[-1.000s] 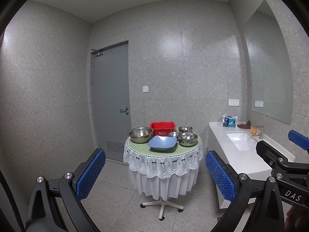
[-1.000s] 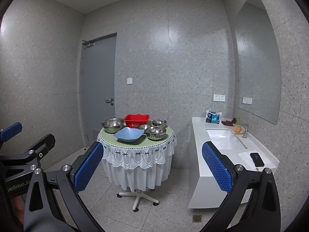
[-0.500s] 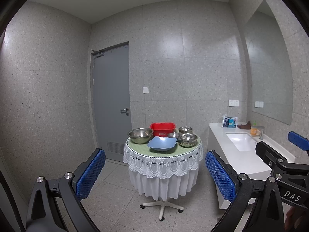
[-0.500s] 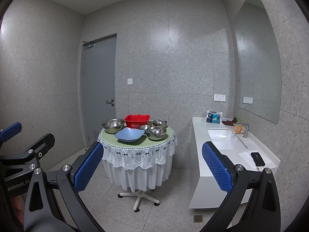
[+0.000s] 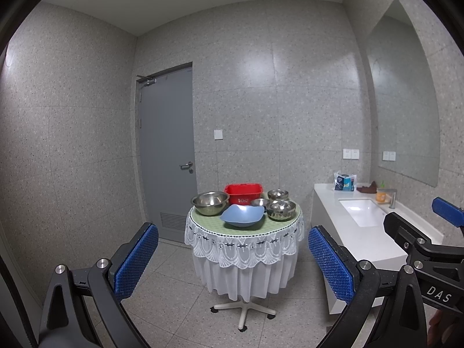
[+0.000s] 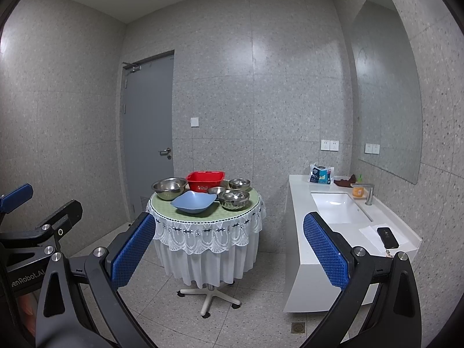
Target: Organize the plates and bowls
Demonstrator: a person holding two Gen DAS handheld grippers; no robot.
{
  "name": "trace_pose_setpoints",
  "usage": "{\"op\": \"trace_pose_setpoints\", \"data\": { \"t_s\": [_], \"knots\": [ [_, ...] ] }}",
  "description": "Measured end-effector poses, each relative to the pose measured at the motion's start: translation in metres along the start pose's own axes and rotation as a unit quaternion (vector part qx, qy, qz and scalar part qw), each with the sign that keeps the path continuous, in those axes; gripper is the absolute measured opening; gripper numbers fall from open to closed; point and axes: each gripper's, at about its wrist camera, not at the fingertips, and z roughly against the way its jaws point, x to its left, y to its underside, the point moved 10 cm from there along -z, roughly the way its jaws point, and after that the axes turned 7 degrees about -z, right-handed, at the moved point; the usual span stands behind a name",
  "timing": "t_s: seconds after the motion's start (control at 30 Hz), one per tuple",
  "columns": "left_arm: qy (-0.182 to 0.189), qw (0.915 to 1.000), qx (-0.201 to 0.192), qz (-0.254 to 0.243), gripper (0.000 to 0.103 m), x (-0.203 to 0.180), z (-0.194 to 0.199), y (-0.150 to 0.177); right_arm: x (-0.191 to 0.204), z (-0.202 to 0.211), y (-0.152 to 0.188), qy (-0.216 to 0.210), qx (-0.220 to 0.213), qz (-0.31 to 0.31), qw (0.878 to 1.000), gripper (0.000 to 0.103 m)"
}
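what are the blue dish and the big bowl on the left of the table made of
Blue dish: probably plastic, matte, even colour, wavy moulded rim. Big bowl: looks like stainless steel, shiny, with bright reflections inside. Both are far off, so this is a judgement.

Speckled grey tiled walls point(image 5: 304, 101) and floor point(image 6: 261, 319). Grey door point(image 5: 166, 150) at left, white vanity with sink point(image 6: 336, 206) at right beneath a wall mirror point(image 6: 385, 92); round lace-skirted counter point(image 5: 243, 249) stands between them.

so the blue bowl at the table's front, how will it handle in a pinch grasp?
The blue bowl looks like plastic: probably light and stiff. Its wavy, flared rim may slip between flat pads. Sitting on the cloth-covered table, it would likely slide rather than tip.
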Motion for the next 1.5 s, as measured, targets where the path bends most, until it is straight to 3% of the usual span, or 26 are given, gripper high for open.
{"op": "trace_pose_setpoints", "data": {
  "t_s": [1.03,1.5],
  "knots": [
    [0.000,1.0000,0.004,-0.005,0.102,-0.010,-0.011,0.003,-0.004,-0.010,0.002,0.002,0.005,-0.006,1.000,0.103],
    [-0.002,0.9999,0.016,-0.003,0.102,-0.013,-0.032,-0.004,-0.003,-0.036,-0.001,0.000,0.019,-0.006,1.000,0.103]
  ]
}}
